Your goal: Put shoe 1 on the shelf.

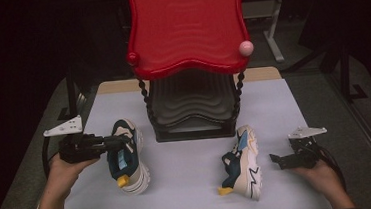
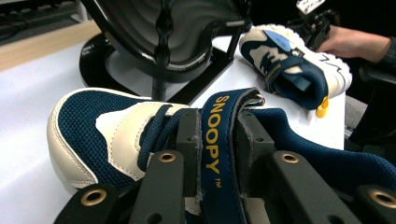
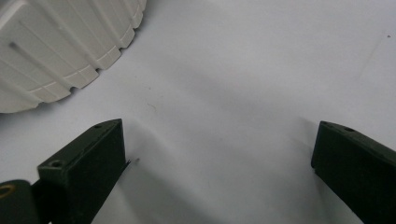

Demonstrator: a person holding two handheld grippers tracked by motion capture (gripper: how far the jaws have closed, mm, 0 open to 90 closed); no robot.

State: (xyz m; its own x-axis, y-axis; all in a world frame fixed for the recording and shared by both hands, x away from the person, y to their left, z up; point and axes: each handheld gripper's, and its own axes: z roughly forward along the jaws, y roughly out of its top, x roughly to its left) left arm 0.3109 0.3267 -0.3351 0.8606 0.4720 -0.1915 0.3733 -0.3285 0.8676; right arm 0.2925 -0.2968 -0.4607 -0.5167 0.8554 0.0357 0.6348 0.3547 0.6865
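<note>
While my left claw [image 2: 217, 140] pinches the Snoopy strap [image 2: 215, 154] of the left sneaker [image 1: 126, 157] on the bench [image 1: 190, 184], I judge I'm lifting it toward the red shoe rack [image 1: 188, 59]. My right claw [image 3: 219, 172] gapes empty beside the other sneaker [image 1: 243, 162]; next, carry upward without twisting.

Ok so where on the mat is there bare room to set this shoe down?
Free: the mat between the left shoe and the right shoe, and its far-right corner beside the rack. Crowded: the right edge, between that shoe and the open right gripper.
</note>
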